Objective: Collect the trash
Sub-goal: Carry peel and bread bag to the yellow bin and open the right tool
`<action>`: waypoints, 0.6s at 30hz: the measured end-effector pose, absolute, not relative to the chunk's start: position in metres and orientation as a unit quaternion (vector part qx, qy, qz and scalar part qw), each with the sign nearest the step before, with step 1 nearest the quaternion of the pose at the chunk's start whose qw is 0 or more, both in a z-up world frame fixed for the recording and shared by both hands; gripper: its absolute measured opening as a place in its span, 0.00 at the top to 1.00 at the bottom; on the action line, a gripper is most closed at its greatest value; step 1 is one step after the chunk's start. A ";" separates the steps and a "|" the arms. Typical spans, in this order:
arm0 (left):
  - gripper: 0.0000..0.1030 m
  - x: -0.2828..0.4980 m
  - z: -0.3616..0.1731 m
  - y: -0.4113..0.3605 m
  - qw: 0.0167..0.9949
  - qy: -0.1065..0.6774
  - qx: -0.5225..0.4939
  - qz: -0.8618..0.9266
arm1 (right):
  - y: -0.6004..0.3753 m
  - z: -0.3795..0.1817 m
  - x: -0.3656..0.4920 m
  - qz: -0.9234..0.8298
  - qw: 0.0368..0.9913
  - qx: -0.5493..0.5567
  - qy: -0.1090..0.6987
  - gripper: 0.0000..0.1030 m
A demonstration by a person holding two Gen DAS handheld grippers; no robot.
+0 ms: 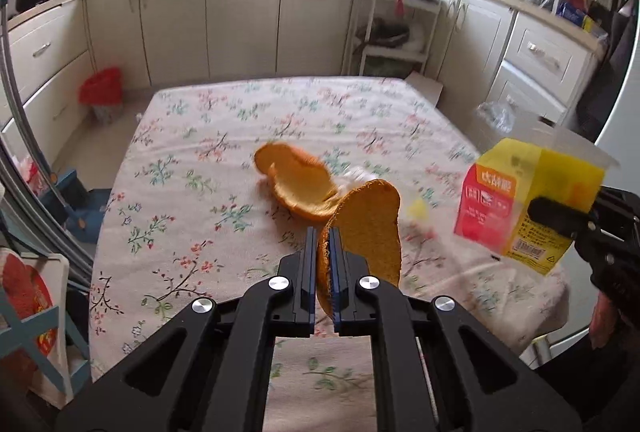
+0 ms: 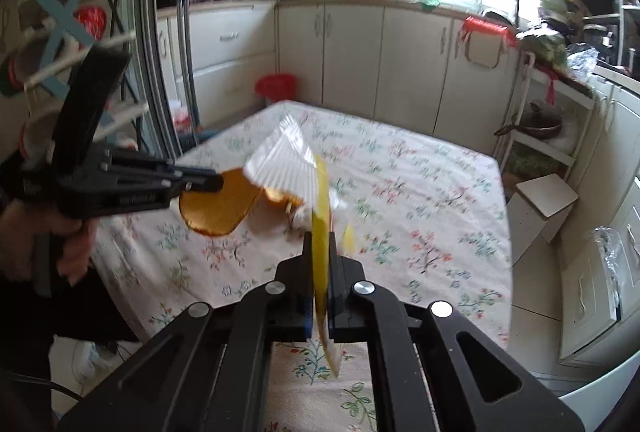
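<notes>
Trash spread over and above the flower-print table: largest, a yellow-and-red wrapper with clear pleated plastic, pinched in the right gripper and lifted off the cloth. Next, orange peel clamped in the left gripper, raised near the table's middle. Smaller peel lying just behind on the table, small scraps beside it.
</notes>
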State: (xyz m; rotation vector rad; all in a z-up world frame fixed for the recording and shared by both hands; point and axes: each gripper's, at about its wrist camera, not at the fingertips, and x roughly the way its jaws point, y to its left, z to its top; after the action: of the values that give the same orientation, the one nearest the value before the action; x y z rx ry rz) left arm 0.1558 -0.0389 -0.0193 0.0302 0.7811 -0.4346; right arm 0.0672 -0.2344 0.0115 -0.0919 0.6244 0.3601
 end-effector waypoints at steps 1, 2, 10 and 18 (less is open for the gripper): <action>0.95 0.152 -0.016 -0.039 0.904 0.371 0.011 -0.211 | -0.240 0.017 0.063 0.171 0.939 -0.038 0.297 0.95; 0.95 0.148 -0.014 -0.043 0.908 0.363 0.014 -0.209 | -0.244 0.020 0.060 0.168 0.941 -0.034 0.291 0.95; 0.95 0.121 -0.002 -0.071 0.911 0.340 0.008 -0.232 | -0.272 0.031 0.024 0.133 0.954 -0.012 0.268 0.95; 0.95 0.098 0.000 -0.102 0.904 0.338 0.004 -0.262 | -0.333 0.035 -0.011 0.048 0.965 0.014 0.259 0.95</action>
State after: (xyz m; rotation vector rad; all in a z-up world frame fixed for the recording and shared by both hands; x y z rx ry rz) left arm 0.0980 -0.1021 -0.0005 0.0090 0.6976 -0.5417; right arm -0.0110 -0.3332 0.0349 0.0291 0.5241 0.0965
